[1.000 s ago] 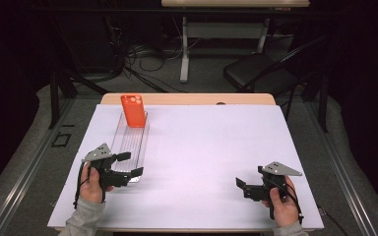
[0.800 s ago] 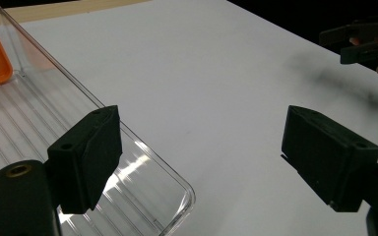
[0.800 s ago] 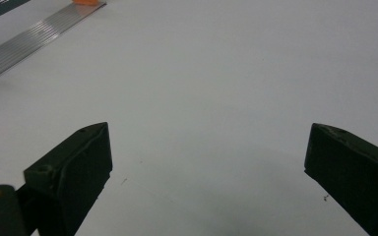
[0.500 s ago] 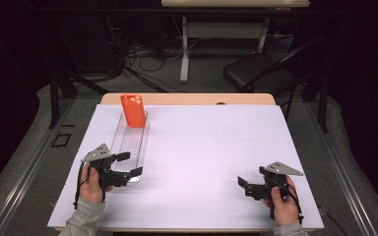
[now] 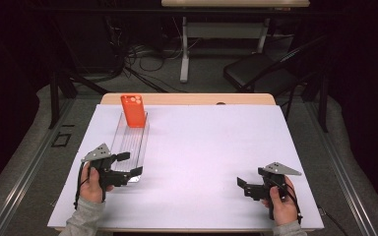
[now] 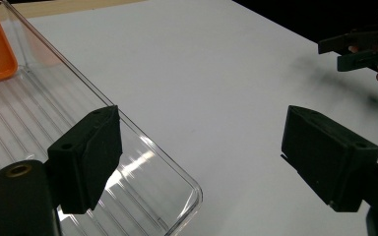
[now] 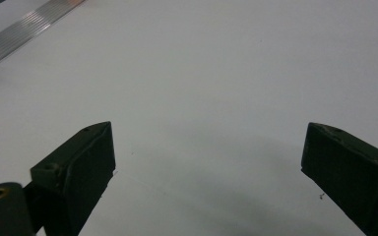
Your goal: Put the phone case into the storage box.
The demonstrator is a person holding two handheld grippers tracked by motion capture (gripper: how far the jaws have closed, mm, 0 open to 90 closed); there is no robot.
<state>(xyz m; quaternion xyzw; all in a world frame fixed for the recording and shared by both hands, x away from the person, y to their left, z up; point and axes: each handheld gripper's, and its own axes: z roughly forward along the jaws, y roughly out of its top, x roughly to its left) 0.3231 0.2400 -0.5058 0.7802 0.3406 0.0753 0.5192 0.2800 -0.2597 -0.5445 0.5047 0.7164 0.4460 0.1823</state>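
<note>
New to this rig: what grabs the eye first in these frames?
The orange block, standing in the far end of a clear ribbed tray at the left of the white table. Next, the left gripper, open, its jaws straddling the tray's near right corner. The right gripper sits open over bare table at the near right, holding nothing.

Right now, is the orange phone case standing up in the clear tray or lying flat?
Standing up. The orange phone case rises on end at the far end of the clear tray, and the ribbed tray floor nearer the person is bare.
</note>
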